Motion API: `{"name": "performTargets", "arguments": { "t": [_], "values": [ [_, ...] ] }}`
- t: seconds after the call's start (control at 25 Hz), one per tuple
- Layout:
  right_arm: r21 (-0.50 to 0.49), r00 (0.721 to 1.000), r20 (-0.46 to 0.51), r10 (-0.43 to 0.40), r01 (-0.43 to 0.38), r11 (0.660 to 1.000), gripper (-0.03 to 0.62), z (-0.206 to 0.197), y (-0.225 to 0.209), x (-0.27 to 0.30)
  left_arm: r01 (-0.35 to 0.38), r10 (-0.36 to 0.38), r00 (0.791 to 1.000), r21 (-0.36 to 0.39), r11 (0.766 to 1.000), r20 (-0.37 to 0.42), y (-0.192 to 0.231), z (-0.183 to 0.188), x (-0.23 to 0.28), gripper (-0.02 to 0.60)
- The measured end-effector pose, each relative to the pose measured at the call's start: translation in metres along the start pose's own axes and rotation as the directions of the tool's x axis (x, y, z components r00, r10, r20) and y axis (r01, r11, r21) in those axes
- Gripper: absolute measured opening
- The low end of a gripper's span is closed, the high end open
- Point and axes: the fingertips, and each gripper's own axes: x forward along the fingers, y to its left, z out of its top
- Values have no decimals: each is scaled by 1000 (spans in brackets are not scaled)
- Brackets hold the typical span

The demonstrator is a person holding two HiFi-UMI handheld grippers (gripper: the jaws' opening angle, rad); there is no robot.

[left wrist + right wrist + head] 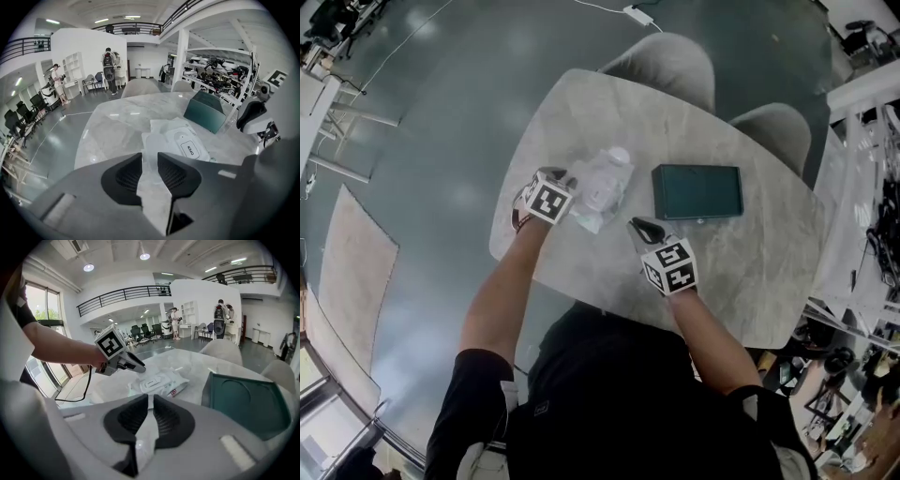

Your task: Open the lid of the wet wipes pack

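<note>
The wet wipes pack (605, 183) lies flat on the marble table (759, 272), white and crinkled. Its oval lid (188, 146), labelled OPEN, lies closed on top. My left gripper (571, 182) is at the pack's left end. In the left gripper view its jaws (150, 165) stand apart, the pack's near edge (154, 140) just beyond them, and no pad presses on it. My right gripper (636, 225) hovers above the table to the pack's right, clear of it. Its jaws (151, 404) are together with nothing between them, and the pack (159, 380) lies well ahead.
A dark green flat case (697, 191) lies on the table to the right of the pack. Two grey chairs (670, 61) stand at the table's far side. The table's front edge runs just below my hands. People stand far off in the hall (108, 65).
</note>
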Motion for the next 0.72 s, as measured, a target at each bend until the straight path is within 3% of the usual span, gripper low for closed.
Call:
{"name": "performTargets", "arguments": {
  "t": [0.28, 0.44, 0.72],
  "values": [
    [11, 999, 27, -34, 33, 999, 34, 12, 17, -23, -10, 10, 1000, -26, 1000, 1, 4, -13, -9, 129],
    [18, 997, 54, -62, 61, 998, 34, 26, 19, -36, -9, 11, 997, -25, 1000, 71, 10, -12, -22, 129],
    [3, 987, 139, -77, 77, 997, 34, 53, 7, -58, -4, 11, 979, -36, 999, 203, -9, 25, -62, 116]
  ]
}}
